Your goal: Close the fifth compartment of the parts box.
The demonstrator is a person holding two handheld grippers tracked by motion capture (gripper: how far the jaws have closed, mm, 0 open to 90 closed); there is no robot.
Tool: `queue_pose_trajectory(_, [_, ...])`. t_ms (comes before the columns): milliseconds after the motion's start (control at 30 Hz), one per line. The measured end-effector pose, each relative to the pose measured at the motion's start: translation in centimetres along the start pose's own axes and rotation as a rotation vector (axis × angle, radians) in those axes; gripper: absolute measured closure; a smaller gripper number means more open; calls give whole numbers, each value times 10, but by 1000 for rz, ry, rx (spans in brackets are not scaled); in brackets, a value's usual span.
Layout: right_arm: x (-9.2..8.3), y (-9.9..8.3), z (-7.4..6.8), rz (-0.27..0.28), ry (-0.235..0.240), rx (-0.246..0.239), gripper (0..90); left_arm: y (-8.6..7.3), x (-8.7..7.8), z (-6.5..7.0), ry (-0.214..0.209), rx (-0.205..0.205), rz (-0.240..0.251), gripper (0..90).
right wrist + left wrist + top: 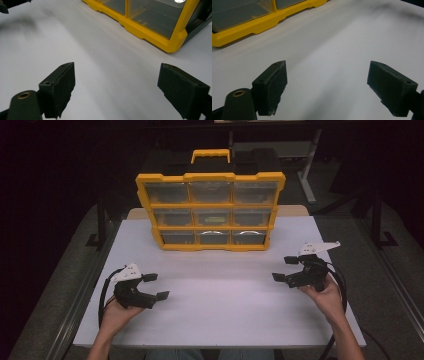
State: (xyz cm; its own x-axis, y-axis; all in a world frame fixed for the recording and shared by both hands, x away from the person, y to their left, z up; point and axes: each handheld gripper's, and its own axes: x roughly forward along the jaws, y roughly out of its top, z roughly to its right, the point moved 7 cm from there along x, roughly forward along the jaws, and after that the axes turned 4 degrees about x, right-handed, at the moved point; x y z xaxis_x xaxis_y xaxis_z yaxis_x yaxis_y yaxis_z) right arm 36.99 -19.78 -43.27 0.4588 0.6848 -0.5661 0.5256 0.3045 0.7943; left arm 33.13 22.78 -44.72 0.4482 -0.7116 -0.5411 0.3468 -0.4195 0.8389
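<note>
So the yellow organizer case [210, 210] is standing upright at the far middle of the white table [220, 305], leaning back a little, with its yellow handle [210, 155] sticking up on top. It's a three-by-three grid of see-through drawers in a yellow frame with a black back. Most drawers look dim from the high view; the middle one seems to have something yellowish-green in it, and a couple on the bottom row show pale rounded shapes — can't tell what they are.

Your left gripper [156, 286] sits near the front left of the table, jaws spread wide with nothing but bare table between them. In the left gripper view the case's lower yellow edge [249, 26] is up in the top left corner, well apart from the jaws.

Your right gripper [286, 268] is over on the right side, also spread wide and holding nothing. Its view has the case's bottom corner [172, 42] ahead and to the right — near, but not touching.
</note>
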Motion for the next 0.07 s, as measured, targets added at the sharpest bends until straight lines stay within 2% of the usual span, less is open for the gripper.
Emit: queue_pose_trajectory(67, [1,-2,-1,-8,-2,-3,136,0,1,0,0,2,-1,164])
